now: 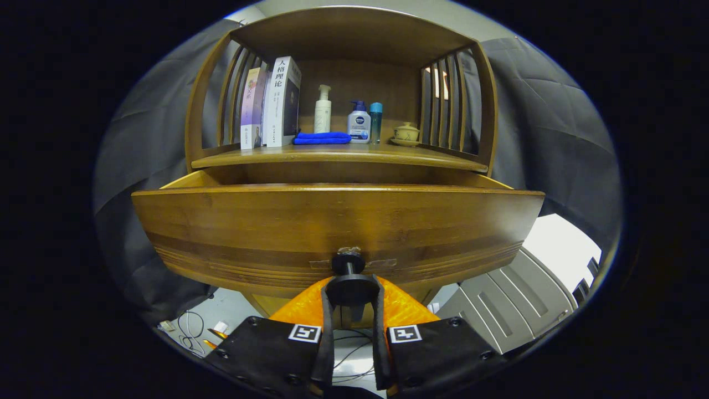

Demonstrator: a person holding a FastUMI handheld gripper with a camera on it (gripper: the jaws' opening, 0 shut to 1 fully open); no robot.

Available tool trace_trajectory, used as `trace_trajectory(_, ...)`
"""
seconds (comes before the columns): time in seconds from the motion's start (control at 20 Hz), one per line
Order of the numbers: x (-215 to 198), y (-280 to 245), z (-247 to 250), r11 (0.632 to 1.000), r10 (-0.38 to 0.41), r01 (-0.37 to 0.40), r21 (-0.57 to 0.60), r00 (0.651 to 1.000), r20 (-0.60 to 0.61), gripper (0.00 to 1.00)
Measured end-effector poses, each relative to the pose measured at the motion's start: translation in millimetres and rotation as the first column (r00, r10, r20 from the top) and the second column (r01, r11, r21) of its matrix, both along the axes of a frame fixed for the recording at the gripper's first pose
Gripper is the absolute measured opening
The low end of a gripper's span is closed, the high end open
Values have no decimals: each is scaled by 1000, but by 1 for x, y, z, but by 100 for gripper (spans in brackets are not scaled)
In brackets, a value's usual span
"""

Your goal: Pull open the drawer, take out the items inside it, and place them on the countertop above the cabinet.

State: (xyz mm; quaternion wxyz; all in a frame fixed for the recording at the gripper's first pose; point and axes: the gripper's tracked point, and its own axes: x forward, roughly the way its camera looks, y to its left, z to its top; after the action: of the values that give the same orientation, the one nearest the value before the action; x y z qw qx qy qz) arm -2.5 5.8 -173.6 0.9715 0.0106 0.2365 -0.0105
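The wooden cabinet's drawer [338,221] is pulled out toward me, its wide front panel just beyond my fingers. A dark round knob [350,288] sticks out of the panel's lower middle. My gripper [351,302] is shut on that knob, one finger pressing each side of it. The drawer's inside is hidden behind the front panel. Above it lies the countertop [338,156], a wooden shelf carrying a folded blue cloth [322,138], two upright books [272,103], a white pump bottle [323,111], a second pump bottle [359,123], a slim blue bottle [375,122] and a small lidded cup [406,133].
Slatted wooden side walls [443,100] and a curved top enclose the shelf. Dark cloth hangs behind on both sides. Grey ribbed bins [509,299] stand low at the right. Cables [191,327] lie on the floor at the lower left.
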Motion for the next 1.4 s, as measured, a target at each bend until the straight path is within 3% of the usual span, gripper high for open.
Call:
trace_trajectory(0.6,-17,-1,-8,1000,-8,8,12,1000,-5,31)
trace_trajectory(0.75,-23,-9,0,1000,-30,30,-9,999,13,51)
trace_trajectory(0.9,-37,-19,25,998,-70,69,5,995,68,100)
trace_trajectory(1.15,-37,-30,86,995,-102,104,-4,980,169,99)
trace_trajectory(1.4,0,-25,127,993,-105,112,-29,979,174,99)
